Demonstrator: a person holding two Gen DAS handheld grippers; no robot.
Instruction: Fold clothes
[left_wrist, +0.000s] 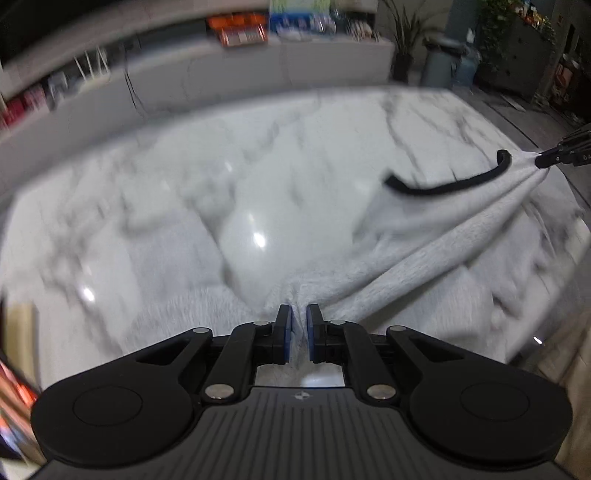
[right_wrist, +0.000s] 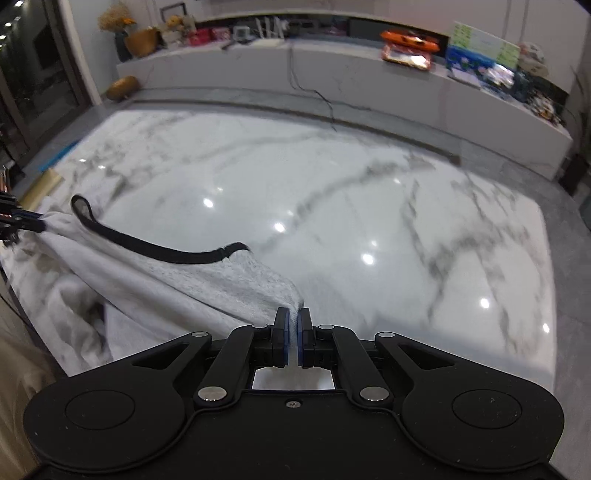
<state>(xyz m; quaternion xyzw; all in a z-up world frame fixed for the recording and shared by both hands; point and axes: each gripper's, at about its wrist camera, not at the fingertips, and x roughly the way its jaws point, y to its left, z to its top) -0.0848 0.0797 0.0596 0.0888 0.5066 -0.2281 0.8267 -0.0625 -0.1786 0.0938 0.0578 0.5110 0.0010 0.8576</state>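
Where the left claw (left_wrist: 299, 317) pinches, a bunch of pale grey cloth sits squeezed between its two blue pads, which stand almost together. From that pinch the garment (left_wrist: 424, 254) stretches in taut folds up and to the right, to the right claw (left_wrist: 543, 160), whose tip grips the other end at the picture's edge; most of that claw is cut off there. One black trim band (left_wrist: 443, 188) curves along the raised edge of the cloth between the two claws. In the right wrist view, the right claw (right_wrist: 294, 317) likewise has its pads pressed on a fold of the same garment (right_wrist: 166, 291), and the left claw (right_wrist: 22, 218) shows only as a dark tip at the far left. Below the lifted span, the rest of the garment lies crumpled on the white marble tabletop (right_wrist: 406, 221). What kind of garment it is cannot be made out. Motion blur smears the left view, especially the tabletop veins and the shelf (left_wrist: 221, 70) behind, so items there are unreadable.
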